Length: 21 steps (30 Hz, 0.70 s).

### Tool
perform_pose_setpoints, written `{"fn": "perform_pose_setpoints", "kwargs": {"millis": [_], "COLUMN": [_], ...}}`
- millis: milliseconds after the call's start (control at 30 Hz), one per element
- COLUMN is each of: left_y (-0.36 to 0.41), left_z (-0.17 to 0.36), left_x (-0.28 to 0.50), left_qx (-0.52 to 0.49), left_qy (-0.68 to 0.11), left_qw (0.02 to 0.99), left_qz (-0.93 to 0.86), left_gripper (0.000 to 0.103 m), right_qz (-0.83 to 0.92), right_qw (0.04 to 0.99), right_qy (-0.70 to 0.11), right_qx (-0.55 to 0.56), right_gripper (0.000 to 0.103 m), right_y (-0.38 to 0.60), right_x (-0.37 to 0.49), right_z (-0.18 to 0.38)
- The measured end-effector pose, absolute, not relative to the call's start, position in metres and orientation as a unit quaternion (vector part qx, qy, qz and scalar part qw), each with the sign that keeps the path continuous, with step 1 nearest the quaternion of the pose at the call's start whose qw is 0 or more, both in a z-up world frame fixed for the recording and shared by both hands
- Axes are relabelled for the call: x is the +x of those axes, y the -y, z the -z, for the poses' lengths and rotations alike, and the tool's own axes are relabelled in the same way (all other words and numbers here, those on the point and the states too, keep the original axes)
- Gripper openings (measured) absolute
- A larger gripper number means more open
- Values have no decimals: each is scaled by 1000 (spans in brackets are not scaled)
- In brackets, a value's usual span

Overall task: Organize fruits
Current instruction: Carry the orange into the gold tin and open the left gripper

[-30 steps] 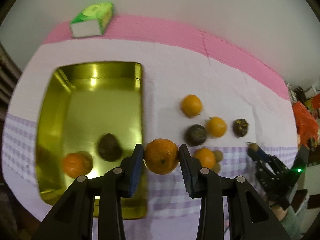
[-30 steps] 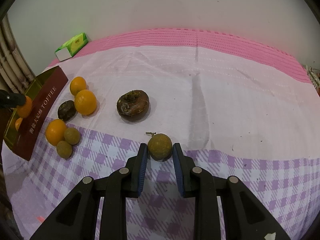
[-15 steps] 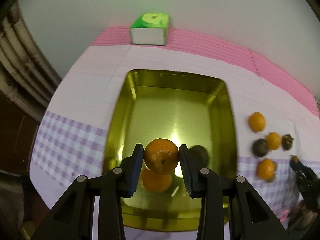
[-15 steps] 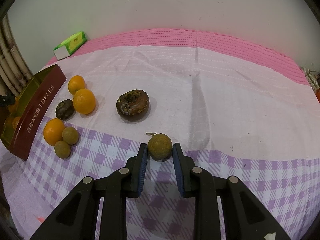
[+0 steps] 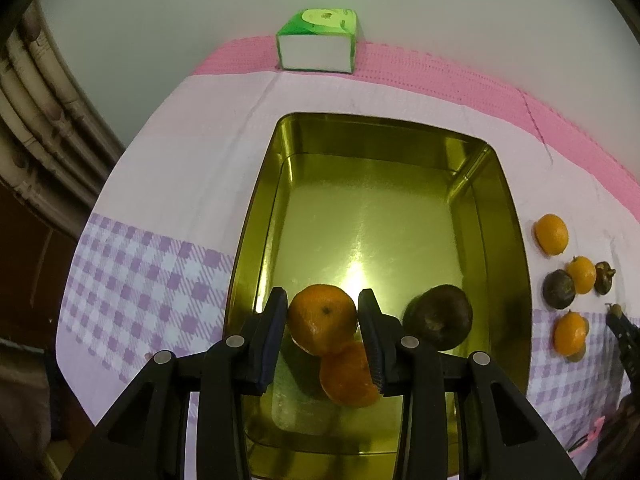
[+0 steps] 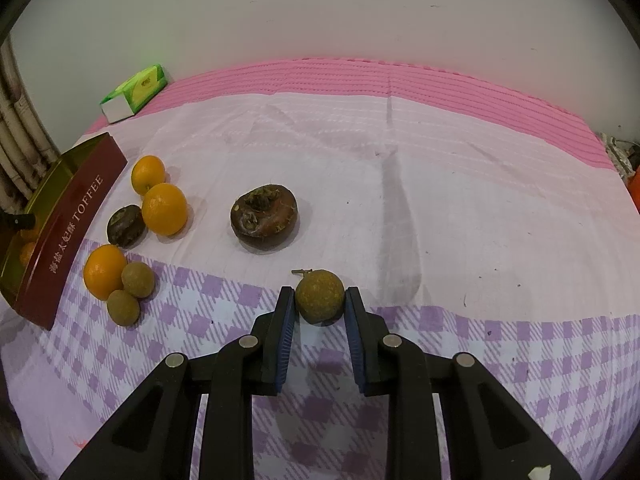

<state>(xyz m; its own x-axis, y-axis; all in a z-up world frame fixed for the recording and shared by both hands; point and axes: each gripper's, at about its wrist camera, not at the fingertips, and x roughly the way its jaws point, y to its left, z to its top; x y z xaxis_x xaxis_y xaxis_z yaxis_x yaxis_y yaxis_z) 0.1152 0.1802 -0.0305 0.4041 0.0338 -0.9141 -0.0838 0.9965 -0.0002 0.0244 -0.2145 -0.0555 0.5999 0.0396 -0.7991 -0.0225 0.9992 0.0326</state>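
Observation:
My left gripper (image 5: 322, 318) is shut on an orange tangerine (image 5: 320, 319), held over the near end of the gold tin (image 5: 372, 220). Inside the tin lie another tangerine (image 5: 349, 376) just below the held one and a dark round fruit (image 5: 438, 322). My right gripper (image 6: 319, 304) is shut on a small brown-green longan (image 6: 320, 295) that rests on the checked cloth. Loose on the cloth sit three tangerines (image 6: 164, 209), a dark small fruit (image 6: 125, 226), two more longans (image 6: 137, 280) and a big brown wrinkled fruit (image 6: 264, 217).
A green tissue box (image 5: 318, 46) stands at the back of the pink cloth near the wall. The tin's red side reads TOFFEE (image 6: 68, 232). Pipes (image 5: 36, 120) run past the table's left edge. The right gripper's tip shows at the left wrist view's right edge (image 5: 624, 336).
My left gripper carried the tangerine leftward from over the cloth to over the tin, then sank a little nearer the fruits inside. The right gripper and its longan stayed put.

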Motion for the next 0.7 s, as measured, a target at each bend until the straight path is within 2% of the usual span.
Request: {"fn": "perform_pose_setpoints", "kwargs": {"millis": [533, 700], "left_y": [-183, -188], "left_z": [38, 30], "left_x": [117, 114], "left_qx": [-31, -45], "left_qy": [-552, -543], "left_qw": [832, 838], "left_qz": [-36, -33], "left_gripper": [36, 39], "right_qz": [-15, -17], "right_qw": [900, 905], "right_qy": [-435, -425], "right_qx": [1, 6], "right_gripper": [23, 23], "right_y": [204, 197], "right_x": [19, 16], "right_z": [45, 32]}}
